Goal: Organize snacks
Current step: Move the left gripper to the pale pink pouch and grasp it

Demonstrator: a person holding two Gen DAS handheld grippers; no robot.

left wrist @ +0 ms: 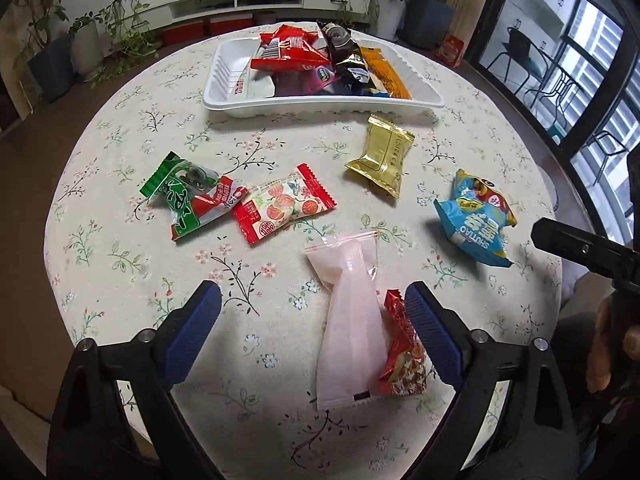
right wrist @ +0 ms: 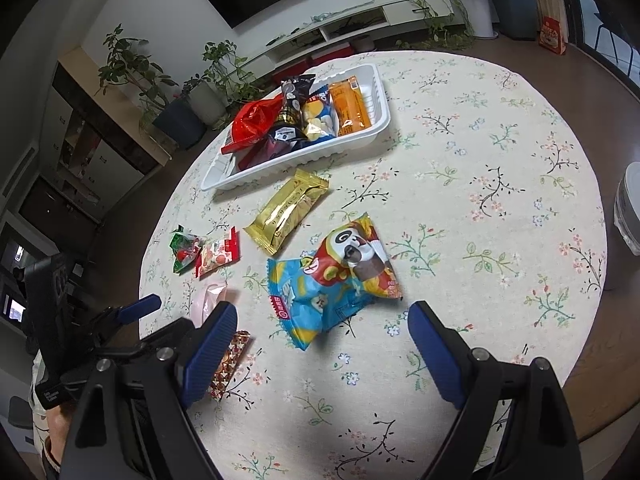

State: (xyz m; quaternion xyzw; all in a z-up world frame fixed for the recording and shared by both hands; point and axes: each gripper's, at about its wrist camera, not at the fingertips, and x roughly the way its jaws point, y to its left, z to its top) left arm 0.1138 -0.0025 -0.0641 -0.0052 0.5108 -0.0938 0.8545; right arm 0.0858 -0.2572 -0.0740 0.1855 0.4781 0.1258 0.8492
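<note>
My left gripper [left wrist: 313, 294] is open over the near edge of the round table. A pale pink packet [left wrist: 348, 328] lies between its jaws, close to the right pad, with a small red patterned packet [left wrist: 402, 356] beside it; neither pad presses on them. My right gripper [right wrist: 323, 311] is open too, and the blue panda packet [right wrist: 336, 284] lies just beyond its fingertips. A gold packet [right wrist: 288, 210], a green packet [left wrist: 182, 196] and a red-and-white packet [left wrist: 284, 204] lie loose on the cloth. The white tray [left wrist: 320, 104] at the far side holds several snacks.
The floral tablecloth [right wrist: 460, 184] is bare on the right half. A white lidded container [right wrist: 630, 208] stands at the table's right edge. Potted plants and a low TV cabinet lie beyond the table. A hand [left wrist: 608, 352] holds the right gripper.
</note>
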